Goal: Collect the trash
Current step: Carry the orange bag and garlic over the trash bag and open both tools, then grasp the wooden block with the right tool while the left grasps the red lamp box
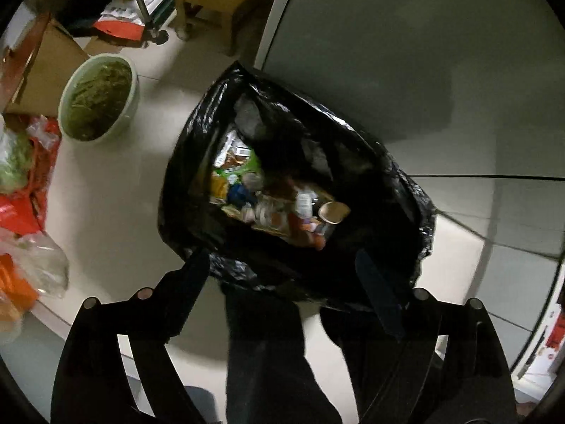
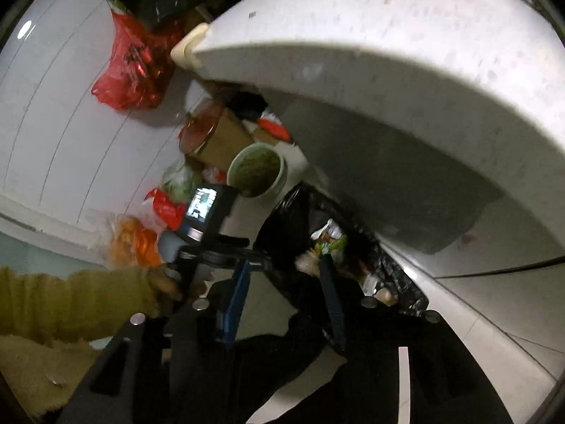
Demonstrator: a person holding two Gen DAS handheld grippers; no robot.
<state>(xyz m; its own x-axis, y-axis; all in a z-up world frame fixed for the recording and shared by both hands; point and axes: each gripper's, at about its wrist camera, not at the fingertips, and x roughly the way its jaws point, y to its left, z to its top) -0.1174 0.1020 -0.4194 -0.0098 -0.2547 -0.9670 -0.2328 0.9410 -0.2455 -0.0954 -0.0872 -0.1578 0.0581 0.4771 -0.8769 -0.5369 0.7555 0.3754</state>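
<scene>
The black trash bag (image 1: 282,183) is wide open and full of colorful junk. It sits just past the left gripper (image 1: 282,272), whose fingers are spread apart. The right gripper (image 2: 286,275) looks spread too, though it is blurry.

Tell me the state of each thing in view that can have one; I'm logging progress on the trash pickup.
Black plastic trash bag: mouth open, partly filled with mixed packaging.
Silver metal can: inside the bag, lying tilted.
Pale green round bowl: upright on the floor, full of greenish scraps.
Red plastic bag: crumpled on the floor, outside the trash bag.
Left gripper: open, above the bag's near rim.
Right gripper: open, at the bag's mouth.
</scene>
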